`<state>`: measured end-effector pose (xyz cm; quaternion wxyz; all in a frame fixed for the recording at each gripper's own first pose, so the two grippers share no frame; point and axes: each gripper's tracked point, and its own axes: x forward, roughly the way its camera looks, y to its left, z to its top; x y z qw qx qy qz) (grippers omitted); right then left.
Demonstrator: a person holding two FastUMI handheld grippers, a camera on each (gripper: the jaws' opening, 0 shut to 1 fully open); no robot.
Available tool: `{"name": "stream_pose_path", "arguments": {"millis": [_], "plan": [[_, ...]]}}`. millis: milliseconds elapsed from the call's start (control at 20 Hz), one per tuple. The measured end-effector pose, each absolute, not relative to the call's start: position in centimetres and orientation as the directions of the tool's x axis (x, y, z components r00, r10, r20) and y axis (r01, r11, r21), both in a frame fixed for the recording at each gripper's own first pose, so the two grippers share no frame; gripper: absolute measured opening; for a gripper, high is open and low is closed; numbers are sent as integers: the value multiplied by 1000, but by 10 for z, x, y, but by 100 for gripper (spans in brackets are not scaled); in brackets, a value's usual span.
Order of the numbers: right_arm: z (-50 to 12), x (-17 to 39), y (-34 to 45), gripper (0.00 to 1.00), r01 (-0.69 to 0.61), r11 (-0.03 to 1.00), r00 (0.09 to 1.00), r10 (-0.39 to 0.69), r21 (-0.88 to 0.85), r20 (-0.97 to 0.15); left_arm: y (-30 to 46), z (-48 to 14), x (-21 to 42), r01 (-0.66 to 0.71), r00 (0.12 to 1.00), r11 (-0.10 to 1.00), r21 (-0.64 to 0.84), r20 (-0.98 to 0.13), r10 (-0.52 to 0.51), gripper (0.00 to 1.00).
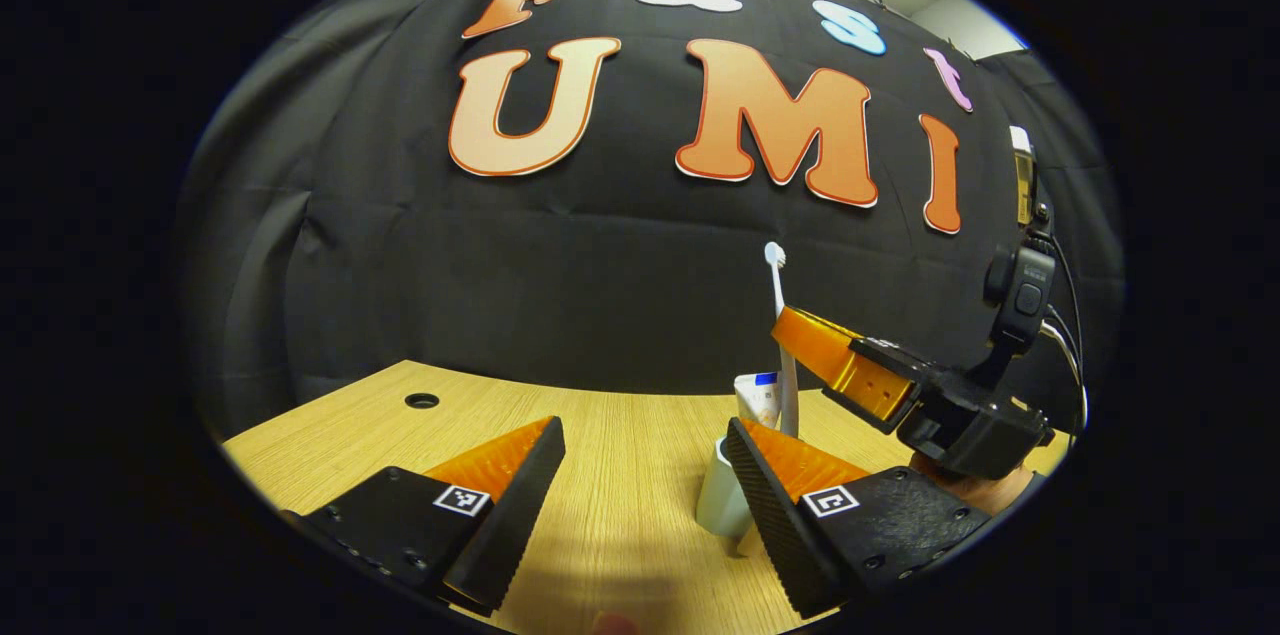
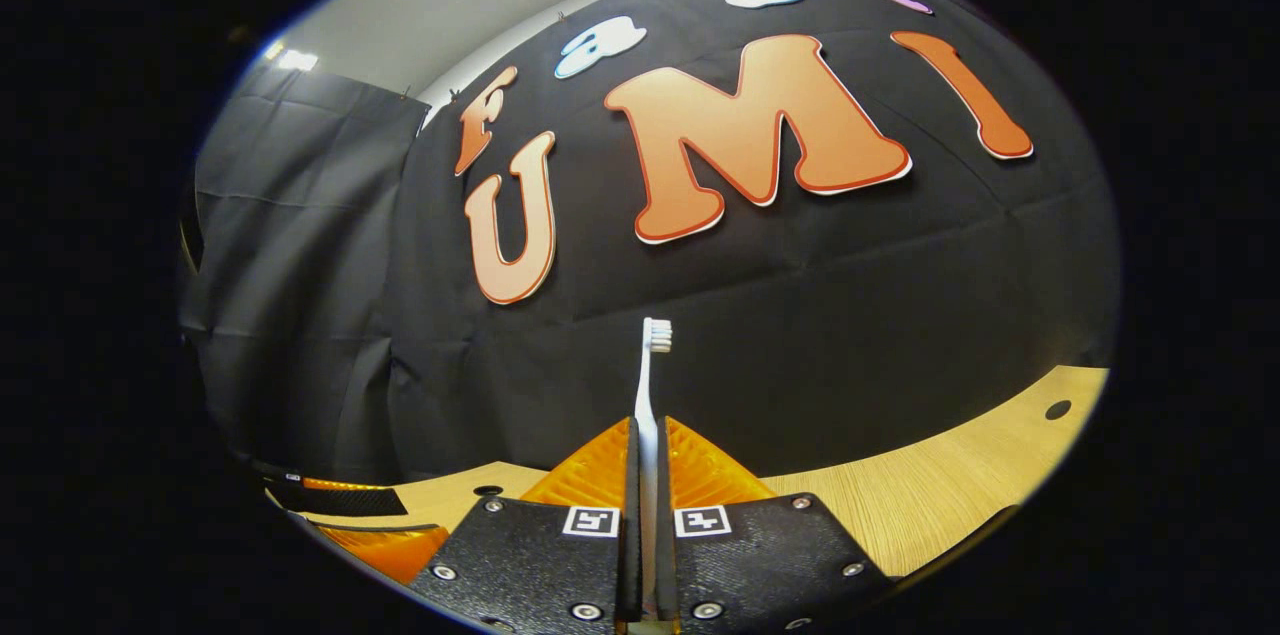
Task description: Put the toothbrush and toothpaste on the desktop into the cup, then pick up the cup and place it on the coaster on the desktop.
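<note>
The right gripper [image 2: 648,475] is squeezed tight on the toothbrush [image 2: 648,395]. Both fingers press on the white handle, one on each side. The toothbrush stands straight up and down, long way up, with its bristle head at the top and pointing up toward the black cloth wall.

In the left gripper view, the right gripper [image 1: 800,340] comes in from the right side and hangs above the cup [image 1: 722,493]. The toothbrush [image 1: 780,315] it holds is upright there too, brush end on top. Its lower end goes down toward the cup, but the left gripper's finger hides the cup's rim, so I cannot tell if the end is inside.

The left gripper [image 1: 640,485] is wide open and holds nothing. Its right finger is just in front of the white cup. The cup stands on the wooden desk [image 1: 620,515]. The toothpaste [image 1: 757,397] sticks up behind the cup, right beside the toothbrush. A small round hole [image 1: 421,401] in the desk is far to the left of the cup.
</note>
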<state>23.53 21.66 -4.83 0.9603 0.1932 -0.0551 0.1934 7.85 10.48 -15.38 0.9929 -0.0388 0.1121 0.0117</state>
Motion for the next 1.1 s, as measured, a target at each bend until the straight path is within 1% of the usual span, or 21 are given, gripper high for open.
{"name": "stream_pose_path", "arguments": {"millis": [150, 300, 450, 500, 550, 600, 650, 700, 750, 800, 900, 1100], "plan": [[-54, 229, 217, 10, -406, 854, 914, 377, 326, 150, 103, -159, 78, -28, 972, 997, -77, -235, 9, 97], [-56, 221, 210, 24, -410, 854, 912, 395, 321, 113, 100, -159, 79, -19, 971, 996, -84, -240, -2, 97], [-41, 213, 189, 33, -385, 870, 923, 362, 307, 130, 96, -158, 78, -10, 971, 996, -92, -239, -12, 97], [-36, 210, 183, 40, -377, 874, 926, 354, 306, 131, 95, -158, 78, -6, 970, 996, -94, -242, -17, 97], [-31, 206, 177, 39, -373, 876, 928, 348, 306, 133, 91, -161, 78, 0, 968, 995, -96, -250, -24, 97], [-26, 201, 170, 53, -364, 881, 932, 340, 303, 129, 88, -162, 78, 8, 965, 995, -99, -260, -33, 97], [-22, 196, 162, 57, -355, 887, 935, 332, 297, 125, 85, -164, 79, 14, 962, 995, -100, -271, -41, 97], [-19, 192, 155, 66, -342, 895, 940, 320, 286, 120, 82, -165, 80, 18, 958, 995, -97, -283, -45, 97], [-14, 187, 146, 65, -331, 903, 944, 309, 276, 120, 80, -167, 79, 22, 954, 995, -93, -295, -49, 97], [-10, 181, 138, 78, -321, 907, 947, 299, 271, 121, 76, -169, 81, 28, 949, 995, -95, -309, -56, 97], [-4, 171, 126, 83, -310, 912, 950, 288, 270, 119, 66, -172, 82, 45, 942, 993, -106, -328, -78, 97], [1, 153, 106, 88, -286, 931, 958, 272, 228, 92, 46, -170, 82, 76, 919, 992, -104, -379, -110, 97]]}}
